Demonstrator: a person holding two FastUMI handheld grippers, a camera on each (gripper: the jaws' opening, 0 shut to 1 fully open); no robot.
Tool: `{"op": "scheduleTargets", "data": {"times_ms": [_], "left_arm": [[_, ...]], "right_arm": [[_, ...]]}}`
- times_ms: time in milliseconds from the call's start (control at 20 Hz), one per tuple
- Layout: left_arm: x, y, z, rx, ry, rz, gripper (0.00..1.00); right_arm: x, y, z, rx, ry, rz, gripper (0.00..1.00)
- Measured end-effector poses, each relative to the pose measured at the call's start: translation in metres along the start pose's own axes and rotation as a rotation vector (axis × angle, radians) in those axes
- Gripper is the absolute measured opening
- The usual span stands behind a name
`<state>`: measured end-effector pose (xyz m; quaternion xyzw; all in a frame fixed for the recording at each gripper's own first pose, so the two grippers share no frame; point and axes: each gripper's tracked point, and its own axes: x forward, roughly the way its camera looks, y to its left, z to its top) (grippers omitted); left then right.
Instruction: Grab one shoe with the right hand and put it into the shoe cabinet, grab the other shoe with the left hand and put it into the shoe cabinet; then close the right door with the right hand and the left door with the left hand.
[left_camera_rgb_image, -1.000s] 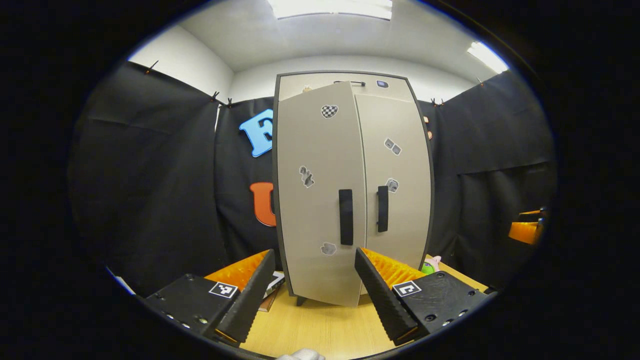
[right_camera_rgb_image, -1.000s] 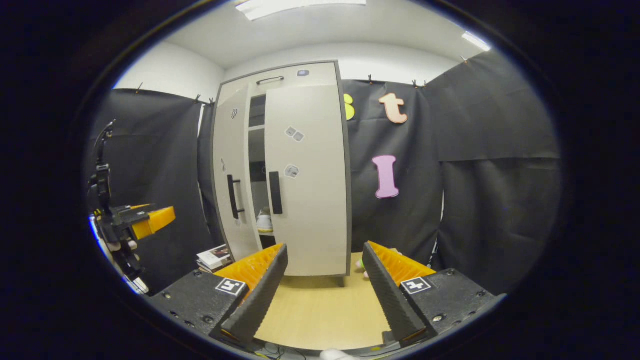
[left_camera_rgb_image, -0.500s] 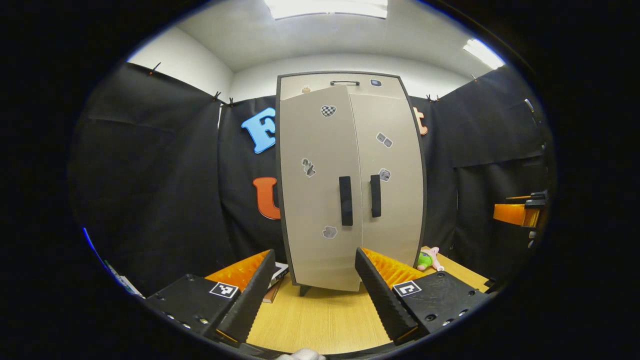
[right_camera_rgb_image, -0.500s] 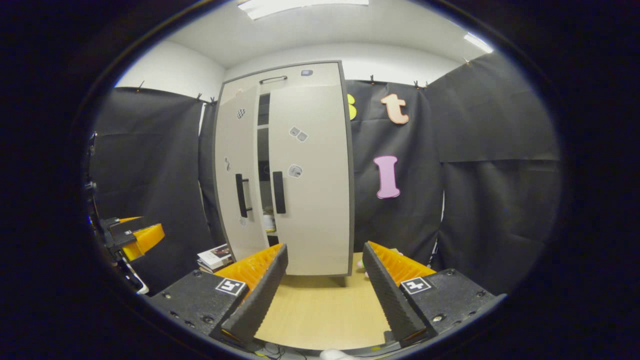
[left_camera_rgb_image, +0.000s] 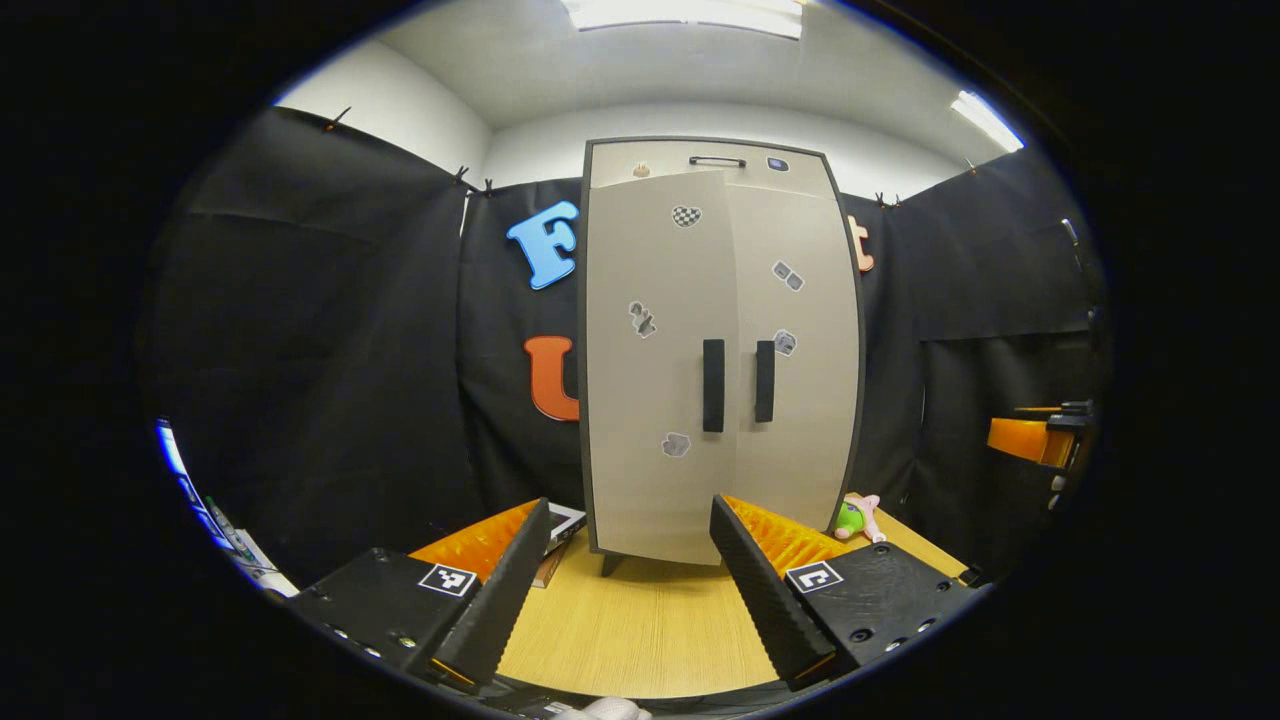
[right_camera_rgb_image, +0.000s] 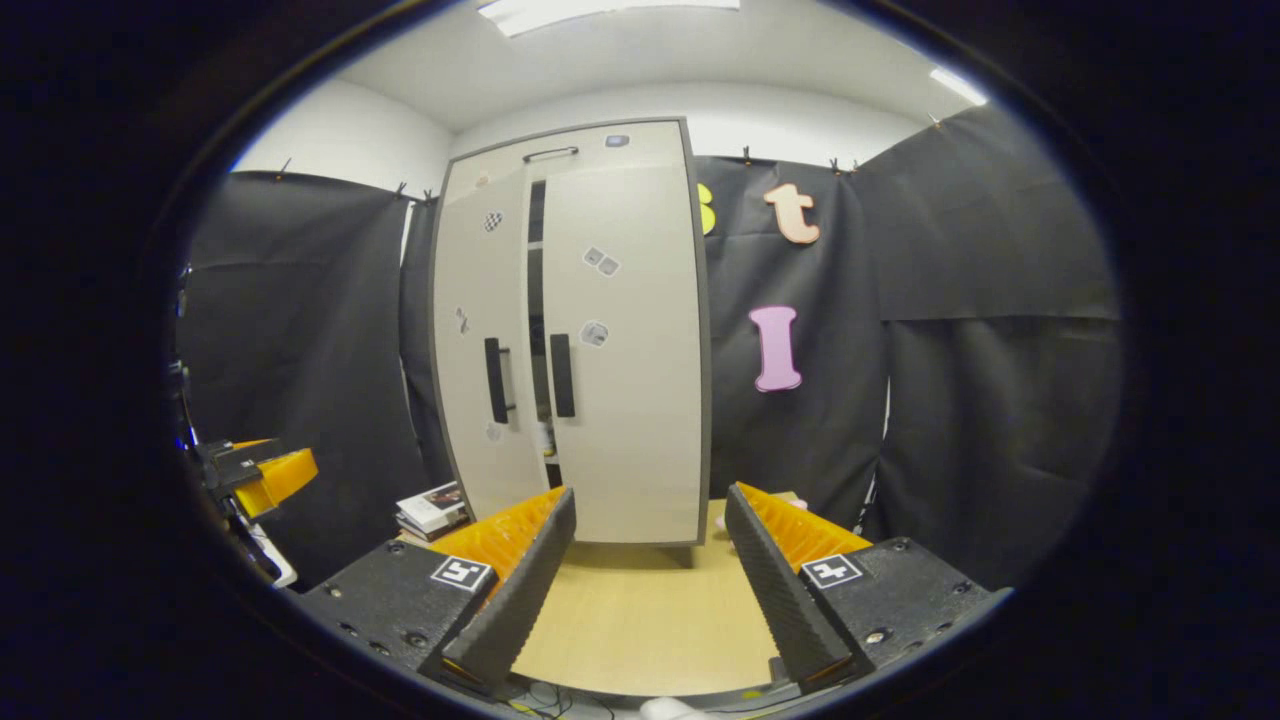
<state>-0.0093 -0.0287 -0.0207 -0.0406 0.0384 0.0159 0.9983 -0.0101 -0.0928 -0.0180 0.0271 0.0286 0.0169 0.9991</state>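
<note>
The tall beige shoe cabinet stands on the wooden table, straight ahead of my left gripper, which is open, holds nothing and is well back from it. In the left gripper view the left door and right door look nearly flush, their black handles side by side. In the right gripper view a narrow dark gap stays between the left door and right door. The doors hide the shoes. My right gripper is open, with nothing between its fingers, in front of the cabinet's right half.
A stack of books lies at the cabinet's left foot. A small plush toy lies at its right foot. Bare wooden tabletop stretches between the grippers and the cabinet. Black cloth walls close in on both sides.
The left door has swung from ajar to nearly shut, narrowing the gap to a slit. My left gripper has drawn back from the cabinet. The right gripper has barely moved.
</note>
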Motion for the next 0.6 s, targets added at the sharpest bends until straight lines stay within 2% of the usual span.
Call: {"op": "scheduleTargets", "data": {"times_ms": [100,150,200,250,300,400,450,550,600], "left_arm": [[0.0006,0.0002,0.0011,0.001,-0.002,0.006,0.96],[-0.0007,-0.0002,0.0007,0.003,-0.002,0.005,0.96],[-0.0001,-0.0007,0.0009,0.005,-0.002,0.004,0.96],[0.0001,-0.0015,0.0011,0.006,0.002,0.002,1.00],[-0.0002,-0.0028,0.0019,0.006,0.000,-0.001,0.96],[-0.0019,-0.0046,0.0030,0.007,-0.003,-0.002,0.96],[-0.0021,-0.0047,0.0032,0.005,-0.004,-0.003,0.96],[-0.0013,-0.0067,0.0044,0.002,-0.006,-0.006,0.96],[-0.0014,-0.0072,0.0057,0.004,-0.009,-0.009,1.00]], "right_arm": [[-0.0003,0.0009,0.0019,-0.003,-0.006,0.003,0.98],[0.0000,0.0014,0.0033,-0.002,-0.008,0.005,0.94],[0.0001,0.0033,0.0040,-0.003,-0.009,0.009,0.98],[-0.0005,0.0039,0.0042,-0.006,-0.010,0.010,0.98],[-0.0008,0.0042,0.0044,-0.008,-0.011,0.009,0.94],[-0.0008,0.0057,0.0049,-0.011,-0.010,0.013,0.94],[-0.0017,0.0066,0.0045,-0.011,-0.009,0.014,0.98],[-0.0037,0.0068,0.0051,-0.012,-0.011,0.012,0.94],[-0.0046,0.0076,0.0047,-0.012,-0.012,0.014,0.94]]}}
